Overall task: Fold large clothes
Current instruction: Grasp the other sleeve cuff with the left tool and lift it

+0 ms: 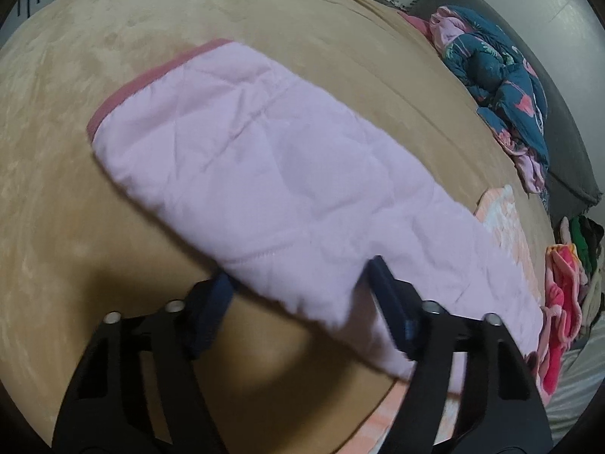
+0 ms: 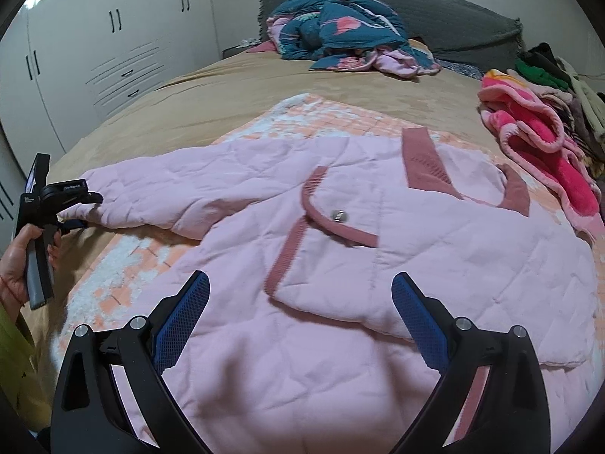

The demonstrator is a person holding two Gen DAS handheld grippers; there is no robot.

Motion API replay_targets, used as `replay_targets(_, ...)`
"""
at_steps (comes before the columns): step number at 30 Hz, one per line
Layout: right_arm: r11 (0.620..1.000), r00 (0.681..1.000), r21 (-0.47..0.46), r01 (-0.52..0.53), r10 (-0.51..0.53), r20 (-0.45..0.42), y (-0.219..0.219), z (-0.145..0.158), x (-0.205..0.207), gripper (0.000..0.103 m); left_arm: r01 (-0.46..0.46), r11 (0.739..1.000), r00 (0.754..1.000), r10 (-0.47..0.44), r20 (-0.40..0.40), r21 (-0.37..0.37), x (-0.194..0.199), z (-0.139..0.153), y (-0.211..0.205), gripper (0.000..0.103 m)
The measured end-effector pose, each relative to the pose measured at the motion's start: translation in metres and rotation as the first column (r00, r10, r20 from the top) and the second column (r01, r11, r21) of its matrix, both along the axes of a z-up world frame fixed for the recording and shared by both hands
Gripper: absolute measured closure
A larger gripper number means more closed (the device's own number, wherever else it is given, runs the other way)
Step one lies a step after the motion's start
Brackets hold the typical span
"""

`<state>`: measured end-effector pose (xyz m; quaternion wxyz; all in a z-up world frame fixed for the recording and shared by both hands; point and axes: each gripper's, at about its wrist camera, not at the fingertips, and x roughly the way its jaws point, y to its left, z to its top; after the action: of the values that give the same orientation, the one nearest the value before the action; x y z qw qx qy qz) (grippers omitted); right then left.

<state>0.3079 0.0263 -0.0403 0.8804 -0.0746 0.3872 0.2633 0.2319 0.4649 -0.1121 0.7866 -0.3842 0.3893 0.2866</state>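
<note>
A light pink quilted jacket point(image 2: 378, 234) with dusty-rose trim lies spread on the bed, front up, with a flap pocket and a metal snap. Its left sleeve point(image 1: 242, 166) stretches out flat over the tan bedspread, rose cuff at the far end. My left gripper point(image 1: 298, 276) is open, its fingers either side of the sleeve's near edge; it also shows at the sleeve in the right wrist view point(image 2: 81, 204). My right gripper point(image 2: 300, 295) is open and empty, hovering above the jacket's lower front by the pocket.
A tan bedspread point(image 2: 227, 90) covers the bed, with a peach-and-white blanket point(image 2: 317, 117) under the jacket. A teal flamingo-print quilt point(image 2: 340, 30) is heaped by the grey headboard. A pile of pink and other clothes point(image 2: 540, 132) lies at the right. White wardrobes point(image 2: 94, 38) stand left.
</note>
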Motion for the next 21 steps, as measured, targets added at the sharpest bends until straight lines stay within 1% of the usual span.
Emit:
replay_targets(1,1.000,1.000,0.002,0.005,-0.005,0.001,-0.002,0.000,0.001,0.006,0.008,1.000,1.000,-0.008,-0.002,0.004,0.003,0.000,0.001,0.053)
replay_targets(2,1.000,1.000,0.004,0.009,-0.009,0.001,-0.005,0.001,0.001,0.006,0.015,1.000,1.000,-0.015,-0.007,0.011,0.006,0.001,0.001,0.064)
replay_targets(3,1.000,1.000,0.008,0.012,-0.012,0.001,-0.008,0.001,0.001,0.006,0.020,1.000,1.000,-0.019,-0.006,0.018,0.007,0.003,0.001,0.068)
replay_targets(4,1.000,1.000,0.011,0.016,-0.016,0.001,-0.010,0.001,0.001,0.006,0.023,0.999,1.000,-0.023,-0.005,0.024,0.008,0.005,0.001,0.077)
replay_targets(5,1.000,1.000,0.012,0.019,-0.019,0.002,-0.012,0.002,0.000,0.006,0.030,0.999,1.000,-0.030,-0.002,0.036,0.008,0.008,-0.001,0.082)
replay_targets(8,0.999,1.000,0.022,0.030,-0.030,0.001,-0.021,0.003,-0.001,0.006,0.056,0.995,0.998,-0.059,0.026,0.086,0.008,0.025,-0.008,0.092)
replay_targets(13,0.998,0.999,0.037,0.041,-0.041,-0.002,-0.035,0.007,-0.003,0.006,0.068,0.988,0.993,-0.081,0.090,0.136,0.008,0.067,-0.023,0.096)
replay_targets(17,0.999,0.999,0.038,0.037,-0.038,0.025,-0.047,0.018,-0.010,0.006,0.091,0.980,0.986,-0.113,0.120,0.179,0.012,0.099,-0.038,0.096)
replay_targets(19,0.998,0.999,0.054,0.040,-0.042,0.034,-0.056,0.024,-0.014,0.006,0.099,0.973,0.983,-0.128,0.132,0.209,0.014,0.115,-0.048,0.096)
replay_targets(21,0.997,0.998,0.065,0.047,-0.050,0.041,-0.063,0.030,-0.018,0.006,0.106,0.969,0.980,-0.140,0.145,0.221,0.016,0.127,-0.056,0.096)
